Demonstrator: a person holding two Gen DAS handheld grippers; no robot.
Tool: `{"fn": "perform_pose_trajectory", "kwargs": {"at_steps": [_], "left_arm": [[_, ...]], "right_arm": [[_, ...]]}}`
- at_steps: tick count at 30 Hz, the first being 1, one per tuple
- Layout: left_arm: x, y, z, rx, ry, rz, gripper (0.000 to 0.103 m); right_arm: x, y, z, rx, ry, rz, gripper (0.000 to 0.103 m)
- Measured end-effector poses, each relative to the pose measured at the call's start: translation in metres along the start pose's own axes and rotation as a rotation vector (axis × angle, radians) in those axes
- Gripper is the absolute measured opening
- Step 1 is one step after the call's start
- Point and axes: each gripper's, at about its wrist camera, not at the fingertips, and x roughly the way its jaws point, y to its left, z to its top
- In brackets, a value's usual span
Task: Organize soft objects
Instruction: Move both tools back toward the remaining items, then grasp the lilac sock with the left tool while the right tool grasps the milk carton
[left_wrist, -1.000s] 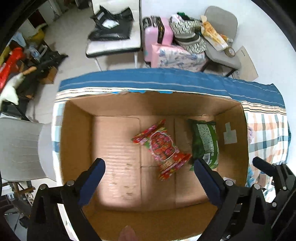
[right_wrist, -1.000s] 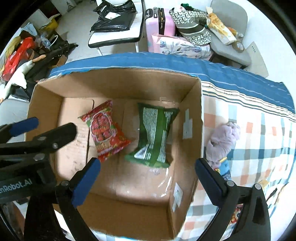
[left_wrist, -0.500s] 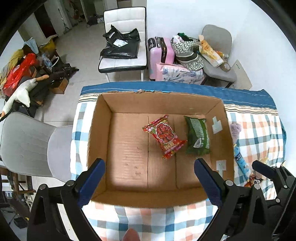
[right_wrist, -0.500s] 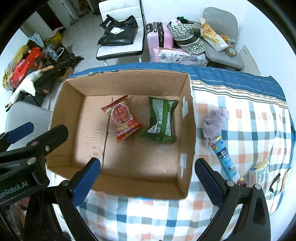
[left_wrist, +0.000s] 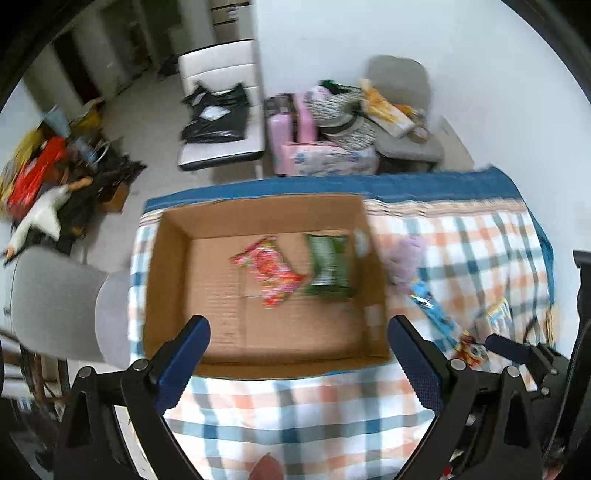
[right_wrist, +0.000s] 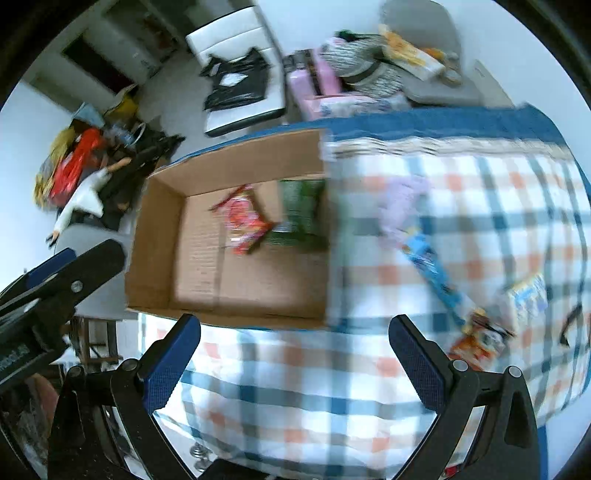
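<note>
Both views are motion-blurred: the left gripper (left_wrist: 299, 343) and the right gripper (right_wrist: 293, 341) each hang above the checked cloth (left_wrist: 295, 402) with jaws spread wide and nothing between them. The open cardboard box (left_wrist: 166, 273) holds a red snack packet (left_wrist: 271, 273) and, touching its right edge, a green packet (left_wrist: 328, 266). Outside the box's right wall lie a lilac soft object (right_wrist: 400, 206), a blue tube (right_wrist: 432, 267) just beside it, and further packets (right_wrist: 480, 339) near the cloth's right edge.

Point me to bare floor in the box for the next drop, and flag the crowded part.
Free: the cardboard box floor between its left wall and the red snack bag, plus the near strip. Crowded: the right side, where the green snack bag lies against the red one, near the right wall.
</note>
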Motion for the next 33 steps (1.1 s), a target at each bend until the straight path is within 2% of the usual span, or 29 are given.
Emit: {"fn": "perform_pose_trajectory", "kwargs": {"at_steps": [4, 8, 11, 14, 19, 24, 29, 33], "left_arm": [[0.021, -0.062, 0.008, 0.080, 0.039, -0.029, 0.098], [0.062, -0.125, 0.013, 0.138, 0.142, -0.072, 0.099], [0.101, -0.156, 0.023, 0.144, 0.211, -0.071, 0.099], [0.143, -0.176, 0.041, 0.140, 0.273, -0.031, 0.098], [0.207, -0.191, 0.072, 0.140, 0.339, 0.051, 0.098], [0.254, -0.196, 0.092, 0.169, 0.400, 0.108, 0.099], [0.295, -0.200, 0.098, 0.209, 0.474, 0.153, 0.098], [0.316, -0.203, 0.095, 0.225, 0.511, 0.151, 0.098]], "right_arm": [[-0.011, -0.082, -0.004, 0.148, 0.002, -0.026, 0.103], [-0.012, -0.179, -0.010, 0.337, 0.007, -0.055, 0.103], [0.003, -0.244, -0.013, 0.460, 0.034, -0.064, 0.103], [0.027, -0.294, -0.016, 0.575, 0.072, -0.029, 0.103], [0.072, -0.336, -0.016, 0.689, 0.128, 0.007, 0.103], [0.105, -0.351, -0.012, 0.758, 0.168, 0.038, 0.103], [0.127, -0.357, -0.006, 0.778, 0.200, 0.041, 0.103], [0.139, -0.359, -0.003, 0.784, 0.217, 0.037, 0.103]]}}
